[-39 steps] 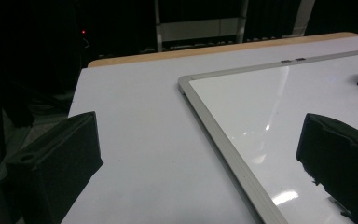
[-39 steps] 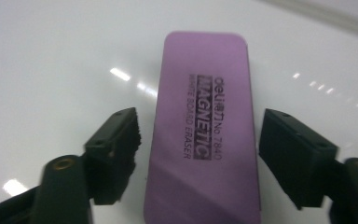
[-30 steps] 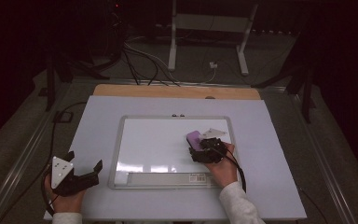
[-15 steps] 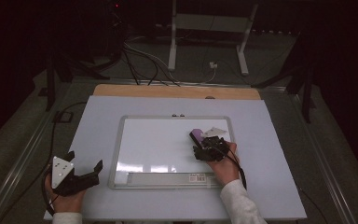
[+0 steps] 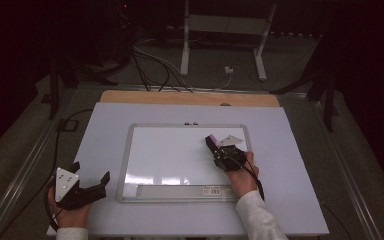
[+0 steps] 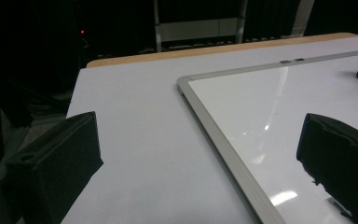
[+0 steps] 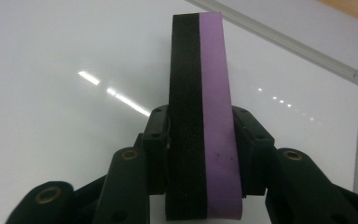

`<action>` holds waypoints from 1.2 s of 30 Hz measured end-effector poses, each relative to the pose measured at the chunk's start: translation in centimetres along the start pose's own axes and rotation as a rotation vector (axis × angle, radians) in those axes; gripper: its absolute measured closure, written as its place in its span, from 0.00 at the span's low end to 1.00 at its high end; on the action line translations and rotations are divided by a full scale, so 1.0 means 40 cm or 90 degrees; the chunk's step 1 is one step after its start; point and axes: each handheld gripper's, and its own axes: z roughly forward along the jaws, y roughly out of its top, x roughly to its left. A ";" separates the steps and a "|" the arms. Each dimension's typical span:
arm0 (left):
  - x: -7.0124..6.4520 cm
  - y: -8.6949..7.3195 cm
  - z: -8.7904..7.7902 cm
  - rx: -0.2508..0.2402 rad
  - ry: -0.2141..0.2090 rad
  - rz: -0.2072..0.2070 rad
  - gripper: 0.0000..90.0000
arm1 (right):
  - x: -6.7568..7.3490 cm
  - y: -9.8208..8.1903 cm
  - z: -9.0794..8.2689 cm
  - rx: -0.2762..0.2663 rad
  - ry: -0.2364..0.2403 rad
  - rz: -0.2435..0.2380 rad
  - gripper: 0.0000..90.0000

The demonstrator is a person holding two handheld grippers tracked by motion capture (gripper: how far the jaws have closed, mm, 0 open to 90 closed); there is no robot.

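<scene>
I am clamping the purple-and-black foam eraser block (image 7: 200,121) on edge in my right gripper (image 5: 219,150), its jaws having just closed on both faces, over the right part of the white, silver-framed dry-erase board (image 5: 130,150). My left gripper (image 5: 87,182) is resting spread and empty at the near left. Next, I judge, comes pressing the black felt flat and sweeping.
</scene>
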 end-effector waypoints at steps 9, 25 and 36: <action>-0.001 0.000 0.001 0.001 -0.001 0.001 0.01 | -0.010 0.000 -0.019 -0.019 0.008 0.037 0.71; -0.002 0.000 0.001 0.003 0.001 0.003 0.01 | -0.042 -0.014 -0.060 -0.030 0.004 0.094 0.71; -0.003 0.000 0.002 0.002 0.000 0.002 0.01 | -0.054 -0.046 -0.088 -0.037 0.000 0.125 0.71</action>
